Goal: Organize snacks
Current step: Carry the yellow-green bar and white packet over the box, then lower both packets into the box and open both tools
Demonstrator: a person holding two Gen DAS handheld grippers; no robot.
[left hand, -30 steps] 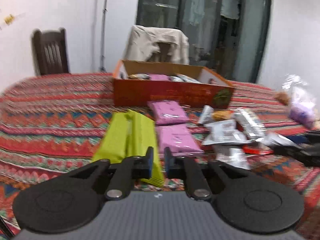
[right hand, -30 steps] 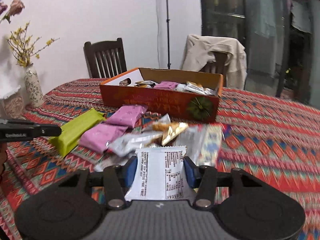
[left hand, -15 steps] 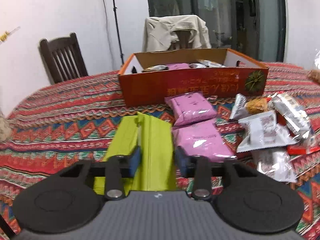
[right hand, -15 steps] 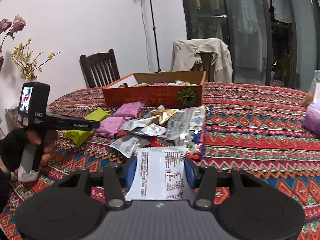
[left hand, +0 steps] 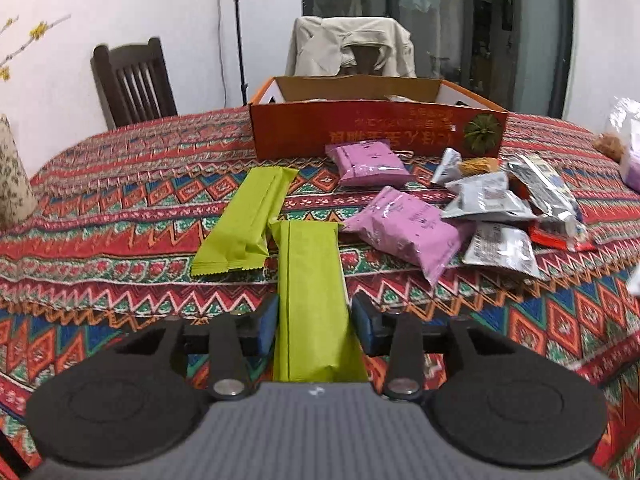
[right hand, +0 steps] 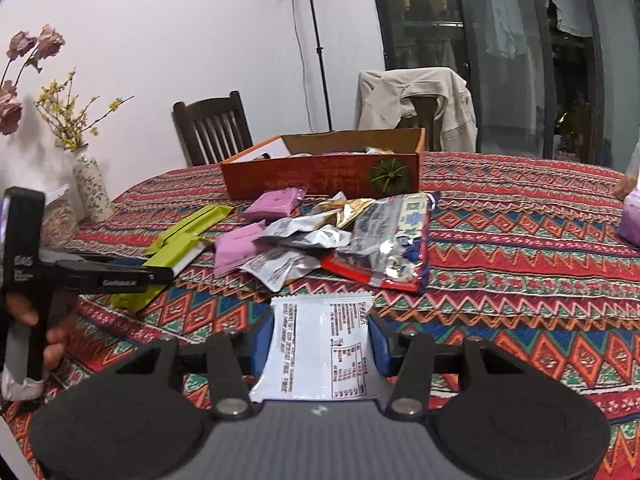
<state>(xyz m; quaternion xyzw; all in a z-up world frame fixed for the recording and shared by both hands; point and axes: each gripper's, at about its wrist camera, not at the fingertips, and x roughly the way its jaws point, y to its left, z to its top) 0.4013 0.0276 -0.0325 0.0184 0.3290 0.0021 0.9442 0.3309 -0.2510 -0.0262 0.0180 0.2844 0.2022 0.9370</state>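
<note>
My left gripper (left hand: 314, 324) is shut on a green snack packet (left hand: 310, 300) and holds it above the table near the front edge. A second green packet (left hand: 246, 220) lies on the cloth just ahead to the left. Two pink packets (left hand: 404, 232) and several silver packets (left hand: 492, 204) lie to the right. The orange cardboard box (left hand: 372, 132) with snacks inside stands behind them. My right gripper (right hand: 322, 346) is shut on a white snack packet (right hand: 320, 352), held above the table in front of the pile (right hand: 332, 240). The left gripper (right hand: 100, 274) shows at the left there.
A patterned red tablecloth (right hand: 520, 248) covers the table. A flower vase (right hand: 92, 188) stands at the left edge. A dark wooden chair (right hand: 212, 128) and a chair with a beige jacket (right hand: 416, 104) stand behind the table. A plastic bag (left hand: 632, 148) lies far right.
My left gripper closed on a green packet and pulled it back and up off the other green packet. My right gripper drew back from the pile with the white packet still held.
</note>
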